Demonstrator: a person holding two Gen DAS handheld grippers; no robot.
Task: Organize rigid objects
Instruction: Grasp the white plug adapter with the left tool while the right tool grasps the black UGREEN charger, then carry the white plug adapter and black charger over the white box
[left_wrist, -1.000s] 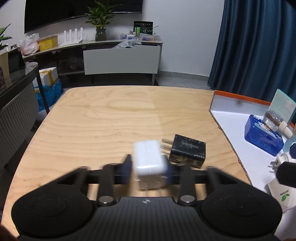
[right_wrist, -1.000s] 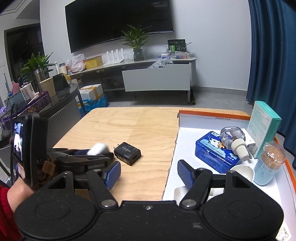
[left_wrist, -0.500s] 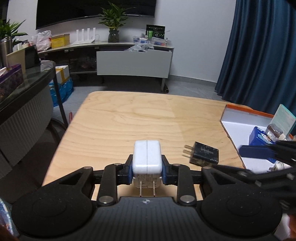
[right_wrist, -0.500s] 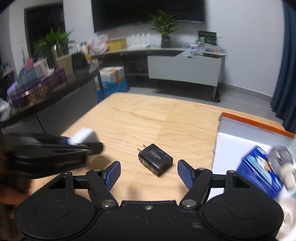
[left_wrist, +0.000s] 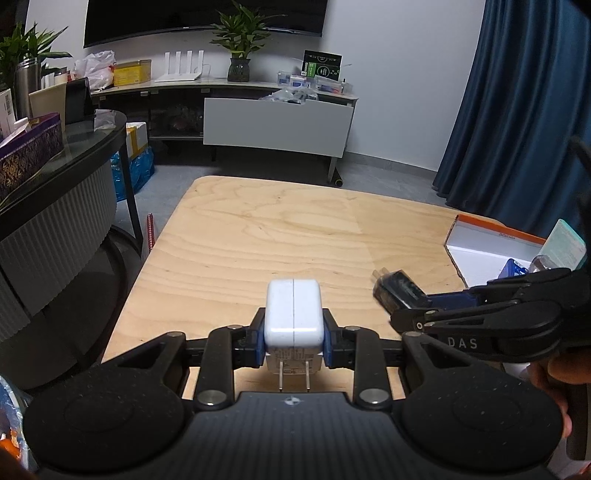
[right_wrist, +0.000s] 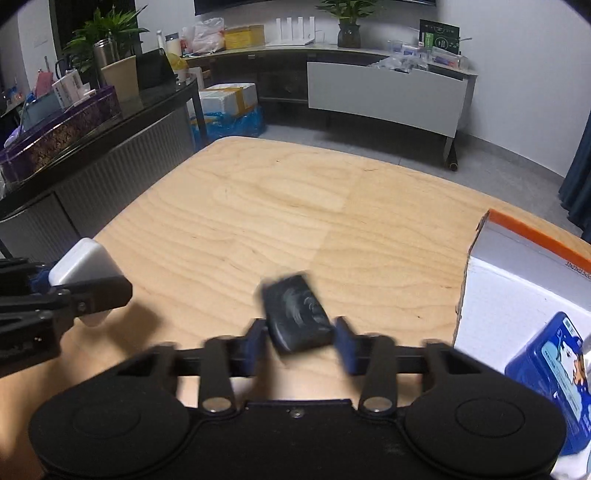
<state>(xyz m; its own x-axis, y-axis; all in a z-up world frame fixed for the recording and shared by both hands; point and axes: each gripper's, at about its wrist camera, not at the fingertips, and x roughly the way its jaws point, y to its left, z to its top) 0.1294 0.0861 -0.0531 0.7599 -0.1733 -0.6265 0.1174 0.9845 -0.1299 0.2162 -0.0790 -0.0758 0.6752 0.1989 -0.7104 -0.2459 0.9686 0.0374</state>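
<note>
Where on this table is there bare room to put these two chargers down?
The wooden table is bare from its far edge to the white charger and black charger. The white box on the right is crowded.

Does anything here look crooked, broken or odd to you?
Nothing looks broken or spilled. The one odd thing is the black charger: it sits skewed between the right gripper pads, turned at an angle rather than square, and blurred. The white charger sits straight in the left gripper, prongs toward the camera.
</note>
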